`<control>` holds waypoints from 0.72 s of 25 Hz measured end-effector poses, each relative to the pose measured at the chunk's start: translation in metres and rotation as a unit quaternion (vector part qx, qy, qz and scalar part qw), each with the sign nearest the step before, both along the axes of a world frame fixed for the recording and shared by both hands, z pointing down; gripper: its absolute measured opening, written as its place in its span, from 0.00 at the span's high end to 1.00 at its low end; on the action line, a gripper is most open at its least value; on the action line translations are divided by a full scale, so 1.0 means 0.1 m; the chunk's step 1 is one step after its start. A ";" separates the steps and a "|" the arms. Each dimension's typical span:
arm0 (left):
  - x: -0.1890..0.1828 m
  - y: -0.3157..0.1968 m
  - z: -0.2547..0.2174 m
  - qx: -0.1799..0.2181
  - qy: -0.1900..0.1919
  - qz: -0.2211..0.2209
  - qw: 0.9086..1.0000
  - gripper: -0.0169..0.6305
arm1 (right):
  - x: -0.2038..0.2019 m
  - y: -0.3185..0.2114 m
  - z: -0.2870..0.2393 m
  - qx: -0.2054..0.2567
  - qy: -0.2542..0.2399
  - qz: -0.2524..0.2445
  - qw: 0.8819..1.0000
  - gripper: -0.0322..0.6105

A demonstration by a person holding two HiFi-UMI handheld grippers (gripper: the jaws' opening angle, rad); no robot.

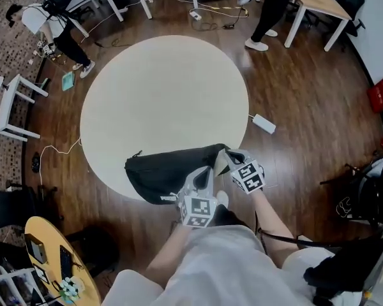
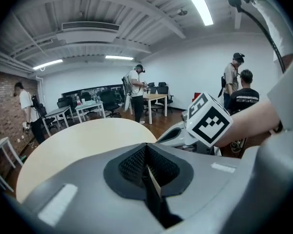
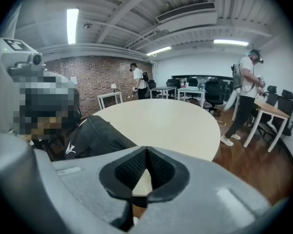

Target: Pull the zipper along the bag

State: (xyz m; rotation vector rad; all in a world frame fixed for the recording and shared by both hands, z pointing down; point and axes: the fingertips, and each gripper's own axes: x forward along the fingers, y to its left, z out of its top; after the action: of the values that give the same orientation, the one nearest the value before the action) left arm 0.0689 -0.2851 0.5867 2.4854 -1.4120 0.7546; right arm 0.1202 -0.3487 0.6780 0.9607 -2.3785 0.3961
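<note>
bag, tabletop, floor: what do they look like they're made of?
Bag: black soft fabric, probably nylon or polyester, matte; it slumps and creases.
Round table: pale cream top, smooth and matte, likely laminate; no grain shows.
Floor: dark wood or wood-look planks, semi-gloss; plank seams and soft light reflections show.

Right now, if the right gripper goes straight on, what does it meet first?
Probably the bare table, at a shallow angle; depth is hard to judge. The right gripper points across it with jaws shut, and the bag lies left of that line.
</note>
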 end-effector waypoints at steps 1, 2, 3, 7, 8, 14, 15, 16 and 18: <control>0.03 -0.04 0.09 -0.006 -0.011 0.007 1.000 0.95 | -0.04 -0.07 0.10 -0.006 0.006 -0.010 1.000 0.96; 0.06 -0.09 0.17 -0.013 -0.019 0.013 1.000 0.95 | -0.08 -0.14 0.20 -0.012 0.014 -0.021 1.000 0.96; 0.08 -0.12 0.25 -0.021 -0.023 0.016 0.999 0.95 | -0.12 -0.19 0.30 -0.020 0.024 -0.034 0.999 0.96; 0.10 -0.19 0.50 -0.052 -0.042 0.021 0.997 0.95 | -0.20 -0.35 0.75 -0.053 0.089 -0.062 0.993 0.96; 0.11 -0.19 0.56 -0.059 -0.049 0.024 0.997 0.95 | -0.20 -0.39 0.84 -0.056 0.099 -0.066 0.991 0.96; 0.11 -0.19 0.91 -0.101 -0.082 0.039 0.991 0.95 | -0.32 -0.46 1.09 -0.095 0.125 -0.113 0.981 0.96; 0.15 -0.18 0.97 -0.111 -0.087 0.049 0.989 0.89 | -0.32 -0.47 1.09 -0.106 0.116 -0.112 0.981 0.96; 0.19 -0.19 1.02 -0.118 -0.092 0.059 0.987 0.80 | -0.31 -0.48 1.08 -0.118 0.107 -0.111 0.981 0.96; 0.26 -0.23 1.12 -0.124 -0.108 0.075 0.984 0.71 | -0.29 -0.51 1.10 -0.134 0.095 -0.115 0.980 0.96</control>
State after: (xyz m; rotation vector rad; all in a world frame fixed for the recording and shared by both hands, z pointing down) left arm 0.0953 -0.3079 0.6982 2.3908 -1.1167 1.1839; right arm 0.0909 -0.4000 0.7878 0.5685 -2.1639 0.4969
